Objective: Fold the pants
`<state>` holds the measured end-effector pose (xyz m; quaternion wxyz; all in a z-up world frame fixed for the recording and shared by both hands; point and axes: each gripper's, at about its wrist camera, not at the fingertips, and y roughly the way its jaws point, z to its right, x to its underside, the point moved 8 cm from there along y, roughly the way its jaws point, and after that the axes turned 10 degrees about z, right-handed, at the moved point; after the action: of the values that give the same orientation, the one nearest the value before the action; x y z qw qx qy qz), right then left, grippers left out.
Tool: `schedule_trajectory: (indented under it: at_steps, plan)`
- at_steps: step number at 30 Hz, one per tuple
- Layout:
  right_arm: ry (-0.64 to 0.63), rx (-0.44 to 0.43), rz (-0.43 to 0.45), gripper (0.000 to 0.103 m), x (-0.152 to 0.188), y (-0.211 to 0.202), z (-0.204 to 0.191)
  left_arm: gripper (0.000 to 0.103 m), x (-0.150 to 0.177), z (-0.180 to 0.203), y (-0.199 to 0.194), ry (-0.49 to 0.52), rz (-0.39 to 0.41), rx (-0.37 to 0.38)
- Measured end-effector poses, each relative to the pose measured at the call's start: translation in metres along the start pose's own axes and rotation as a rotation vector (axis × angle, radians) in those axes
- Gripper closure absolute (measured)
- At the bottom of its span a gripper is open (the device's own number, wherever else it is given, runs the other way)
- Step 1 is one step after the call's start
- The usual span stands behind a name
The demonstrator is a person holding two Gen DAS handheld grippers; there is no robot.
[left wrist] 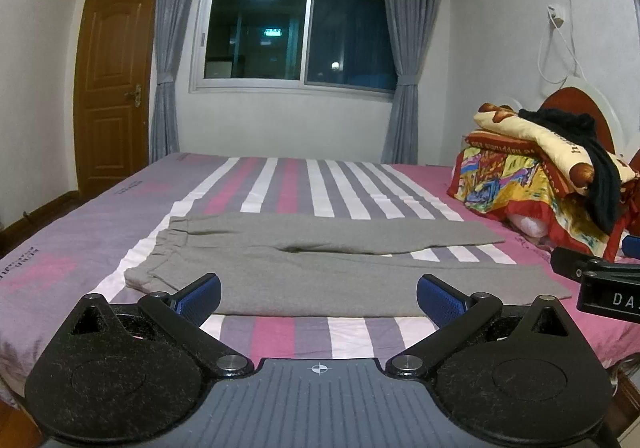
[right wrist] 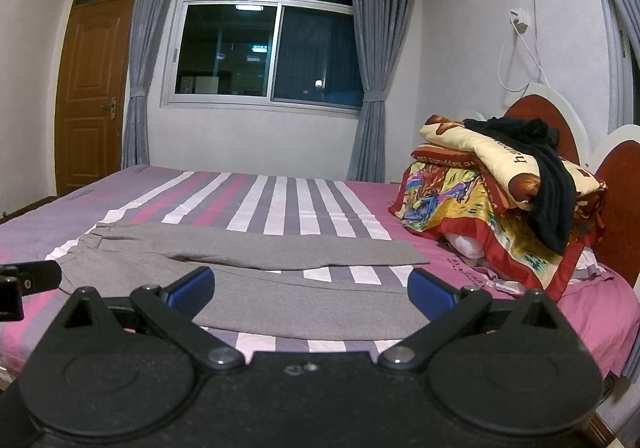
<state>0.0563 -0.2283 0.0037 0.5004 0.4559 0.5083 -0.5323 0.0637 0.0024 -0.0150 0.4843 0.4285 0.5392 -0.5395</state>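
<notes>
Here, the wide bed with the pink, purple and white striped sheet (left wrist: pixel 280 184) fills most of both views, and near its headboard, well apart from the work, stands a pile of colourful folded quilts with a black garment on top (right wrist: pixel 500 200). The grey sweatpants of soft knit cloth (left wrist: pixel 320 264) lie flat across the near part of the bed, not yet folded: the elastic waistband is at the left, the two legs run to the right and split apart a little, so stripes show between them. The left gripper with blue pads (left wrist: pixel 318 298) hangs just before the near edge of the pants, toward the waist, with its jaws wide apart and nothing between them. The right gripper with blue pads (right wrist: pixel 312 294) hangs the same way, jaws wide apart, before the near leg toward the hem. I think the risk is in the first pinch: the cloth is thin and lies on a loose sheet, so a finger may catch the sheet too, or only one layer, and then the leg would drag crooked.
</notes>
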Motion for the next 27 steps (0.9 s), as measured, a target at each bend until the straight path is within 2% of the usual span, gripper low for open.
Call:
schedule_trajectory:
  at_steps: [27]
  plan:
    - [0.002,0.0,0.003,0.0,0.0009,-0.001,0.0009,0.0,0.0019,-0.0018,-0.0001,0.0,0.005,0.0]
